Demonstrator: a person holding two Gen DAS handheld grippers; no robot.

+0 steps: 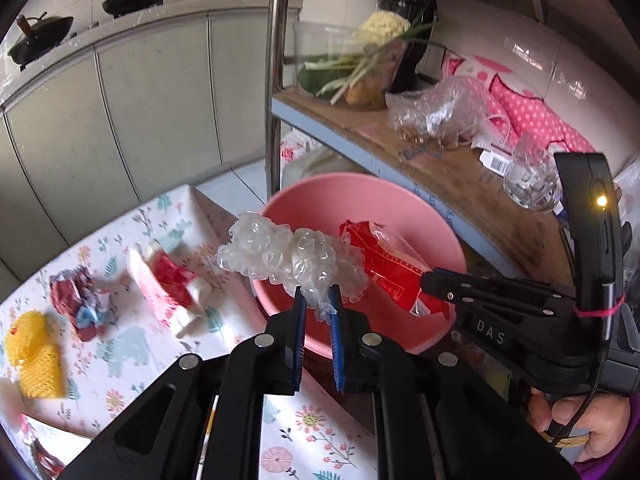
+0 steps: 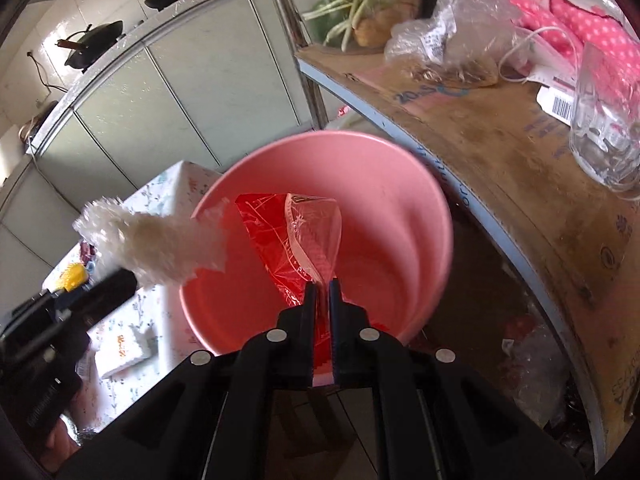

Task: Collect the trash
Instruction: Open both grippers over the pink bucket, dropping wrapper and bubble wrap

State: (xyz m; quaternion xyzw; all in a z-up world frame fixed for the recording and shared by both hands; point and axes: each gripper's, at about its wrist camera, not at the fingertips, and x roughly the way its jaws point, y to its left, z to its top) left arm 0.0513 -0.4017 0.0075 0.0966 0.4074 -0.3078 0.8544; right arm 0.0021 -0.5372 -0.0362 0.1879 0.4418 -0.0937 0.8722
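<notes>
Left hand-held gripper (image 1: 318,300) clamped on bubble wrap (image 1: 288,254), right hand-held gripper (image 2: 323,286) clamped on red wrapper (image 2: 280,240), both over pink bucket (image 2: 400,184), likely for dropping.

Pink bin (image 2: 400,208): near rim hidden behind the right gripper (image 2: 323,286); base out of sight below the table edge.

Red wrapper (image 2: 276,240): lower end hidden between the gripper's black fingers.

Clear crumpled plastic (image 2: 148,244): motion-blurred in the right wrist view, edges smeared.

Yellow duck toy (image 1: 34,348): blurred, details unreadable.

Crumpled red-and-blue wrapper (image 1: 82,306): print too blurred to read.

Person's hand (image 1: 580,428): cut off by the right-hand picture edge.

Barcode label (image 2: 560,106) on the shelf: digits too small to tell.
</notes>
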